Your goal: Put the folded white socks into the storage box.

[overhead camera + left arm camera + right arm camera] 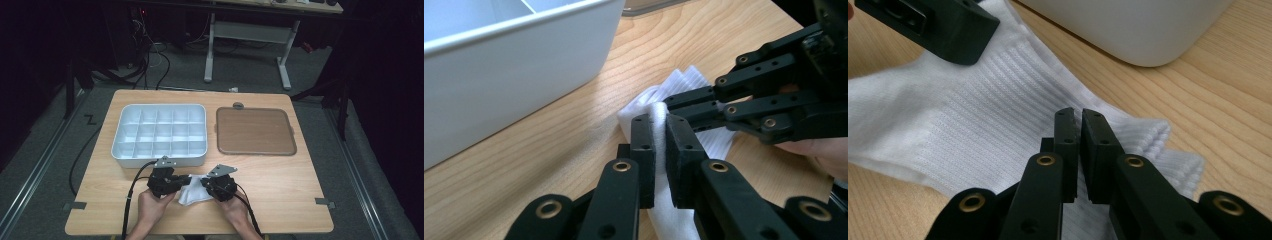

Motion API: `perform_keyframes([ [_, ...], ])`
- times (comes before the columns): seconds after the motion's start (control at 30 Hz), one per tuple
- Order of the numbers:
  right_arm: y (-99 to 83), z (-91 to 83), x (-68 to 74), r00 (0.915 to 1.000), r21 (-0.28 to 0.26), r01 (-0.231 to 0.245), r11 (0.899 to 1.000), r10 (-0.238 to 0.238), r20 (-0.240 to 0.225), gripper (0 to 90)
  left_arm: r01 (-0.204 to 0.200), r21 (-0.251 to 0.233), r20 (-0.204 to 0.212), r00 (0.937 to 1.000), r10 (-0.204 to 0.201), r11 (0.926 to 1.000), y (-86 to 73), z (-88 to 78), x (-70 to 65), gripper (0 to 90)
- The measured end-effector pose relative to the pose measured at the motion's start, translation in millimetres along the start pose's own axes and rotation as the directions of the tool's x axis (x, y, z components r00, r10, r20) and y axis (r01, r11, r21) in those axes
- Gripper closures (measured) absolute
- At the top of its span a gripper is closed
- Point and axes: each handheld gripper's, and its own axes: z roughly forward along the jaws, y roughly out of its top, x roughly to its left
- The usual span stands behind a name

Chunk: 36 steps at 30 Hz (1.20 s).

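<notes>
Two grippers on white sock (192, 192): left gripper (660, 135) clamps a fold; right gripper (1077, 135) view shows jaws together over ribbing.

Two bare forearms come up from the bottom edge, no sleeves showing. The left gripper (186, 179) is black all over, a grey three-cornered plate (164, 162) on top, a black cable (131, 192) looping off it. The right gripper (204, 183) matches, plate (222, 170) and cable too. Up close, flat black link bars with brass-coloured rivets (622, 166), small screw holes, blocky matte jaws.
</notes>
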Motion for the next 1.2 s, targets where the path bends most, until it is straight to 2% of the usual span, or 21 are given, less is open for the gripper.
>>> perform_keyframes([
  [0.23,4.7,7.1,1.9,0.9994,-0.004,-0.005,1.000,0.005,-0.034,86.1,-0.026,-0.006,-0.003,0.9997,0.026,0.9996,4.7,-1.7,-6.9,83.9],
  [0.47,7.4,10.0,3.5,0.9990,-0.001,0.003,1.000,-0.003,-0.044,86.1,-0.053,-0.013,-0.014,0.9985,0.053,0.9985,7.0,0.1,-11.9,83.8],
  [0.63,9.4,12.5,5.3,0.9980,0.003,0.000,1.000,0.000,-0.063,86.2,-0.070,-0.006,-0.003,0.9975,0.070,0.9975,9.2,2.0,-16.7,84.1],
  [0.7,11.2,14.7,7.2,0.9974,0.001,0.002,1.000,-0.002,-0.072,86.2,-0.049,-0.007,0.007,0.9988,0.049,0.9988,10.7,2.4,-16.9,84.5],
  [0.97,16.9,21.9,17.0,0.9949,0.002,0.019,1.000,-0.019,-0.099,86.2,-0.039,-0.005,0.003,0.9992,0.039,0.9992,13.2,6.2,-11.1,85.5],
  [1.1,16.7,19.0,16.4,0.9949,0.006,0.015,1.000,-0.014,-0.099,84.8,-0.039,0.005,-0.005,0.9992,0.039,0.9992,11.9,9.1,-10.7,85.7],
  [1.2,17.2,15.1,17.6,0.9960,0.006,0.036,0.999,-0.036,-0.081,82.6,-0.046,0.002,-0.012,0.9989,0.046,0.9990,10.8,10.0,-10.5,85.7],
])
